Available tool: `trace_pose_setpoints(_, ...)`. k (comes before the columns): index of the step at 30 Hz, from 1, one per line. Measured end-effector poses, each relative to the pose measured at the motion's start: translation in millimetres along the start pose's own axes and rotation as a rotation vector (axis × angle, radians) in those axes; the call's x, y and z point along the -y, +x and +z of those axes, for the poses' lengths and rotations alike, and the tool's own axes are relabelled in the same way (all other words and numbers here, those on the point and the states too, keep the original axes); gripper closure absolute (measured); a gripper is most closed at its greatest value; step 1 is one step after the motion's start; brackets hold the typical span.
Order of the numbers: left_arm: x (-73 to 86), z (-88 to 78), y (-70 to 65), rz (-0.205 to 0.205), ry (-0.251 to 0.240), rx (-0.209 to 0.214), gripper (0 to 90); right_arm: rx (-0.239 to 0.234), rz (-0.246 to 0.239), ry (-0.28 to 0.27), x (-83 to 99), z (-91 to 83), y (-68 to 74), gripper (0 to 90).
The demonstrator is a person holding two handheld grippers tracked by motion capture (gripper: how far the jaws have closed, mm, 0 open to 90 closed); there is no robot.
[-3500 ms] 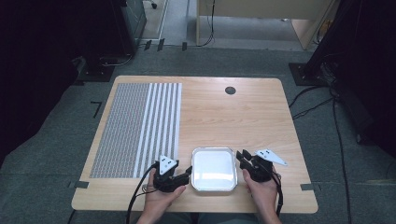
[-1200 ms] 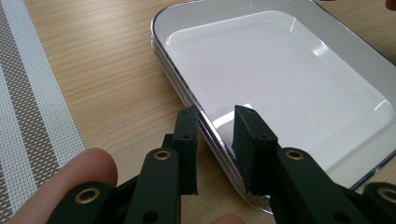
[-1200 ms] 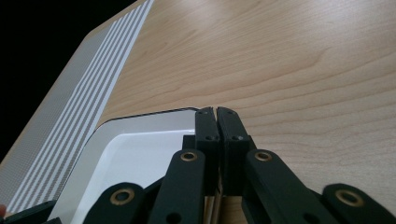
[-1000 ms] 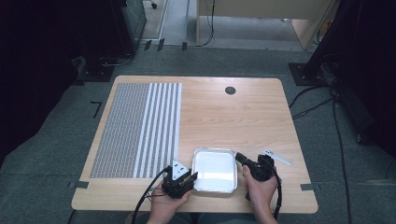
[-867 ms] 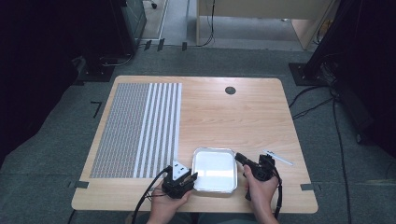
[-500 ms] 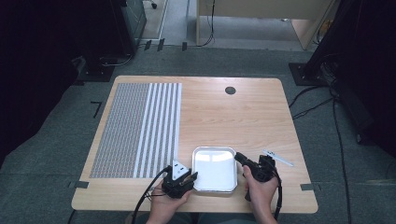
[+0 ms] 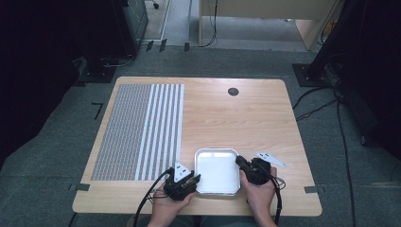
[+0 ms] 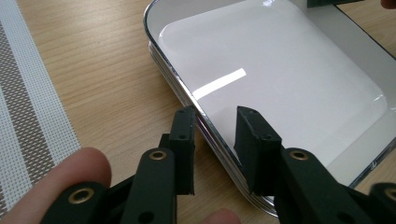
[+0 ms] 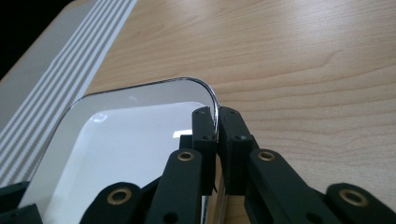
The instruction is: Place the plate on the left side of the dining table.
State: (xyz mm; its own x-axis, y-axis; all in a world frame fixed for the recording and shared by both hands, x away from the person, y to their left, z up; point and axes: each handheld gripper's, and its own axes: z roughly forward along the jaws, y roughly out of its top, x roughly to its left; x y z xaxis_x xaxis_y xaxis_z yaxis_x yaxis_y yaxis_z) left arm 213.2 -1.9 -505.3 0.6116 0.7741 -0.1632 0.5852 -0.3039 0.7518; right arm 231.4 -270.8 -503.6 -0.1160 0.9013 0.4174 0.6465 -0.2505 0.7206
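Note:
A white rectangular tray (image 7: 216, 170) with a thin metal rim lies near the table's front edge. My left gripper (image 7: 194, 179) is at its left front side. In the left gripper view the tray's (image 8: 280, 84) rim runs between the jaws of the left gripper (image 8: 215, 126). One jaw is outside and one inside, with gaps showing, and they have just been opening. My right gripper (image 7: 239, 161) is at the tray's right side. In the right gripper view the right gripper (image 9: 216, 116) is shut on the rim near a corner of the tray (image 9: 130, 140), and its jaws have just closed tighter.
A grey and white striped placemat (image 7: 139, 130) covers the table's left part, close to the left gripper, and appears again as the placemat (image 8: 28, 116) and the placemat (image 9: 60, 60). A black round cable hole (image 7: 232, 91) sits at the far middle. Bare wood (image 7: 236, 123) lies beyond the tray.
Since the oldest frame my left gripper has moved right and nearer, up to the tray's left front rim. Over the last second the hands and tray have hardly shifted.

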Motion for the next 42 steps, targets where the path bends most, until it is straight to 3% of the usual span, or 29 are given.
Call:
trace_pose_setpoints(3,-1.2,-0.9,0.2,-0.014,-0.004,0.024,61.4,-0.014,0.026,-0.028,-2.2,-4.3,-0.5,89.4)
trace_pose_setpoints(10,-3.6,-5.0,2.2,-0.04,-0.026,0.021,51.2,-0.019,0.059,-0.047,-6.4,-13.0,-3.1,89.3)
trace_pose_setpoints(17,-4.5,-7.8,3.1,-0.043,-0.048,0.028,50.0,0.013,0.077,-0.052,-10.9,-20.0,-5.5,89.1)
trace_pose_setpoints(24,-4.3,-7.3,1.4,-0.038,-0.048,0.038,50.8,0.066,0.036,-0.04,-11.8,-18.4,-8.5,88.6)
trace_pose_setpoints(31,-3.3,-5.1,3.0,-0.04,-0.032,0.029,51.6,0.062,0.019,-0.03,-10.4,-14.3,-7.0,88.8)
trace_pose_setpoints(42,-4.6,-8.2,3.7,-0.053,-0.042,0.051,53.2,0.03,0.067,-0.067,-14.6,-20.9,-9.7,89.5)
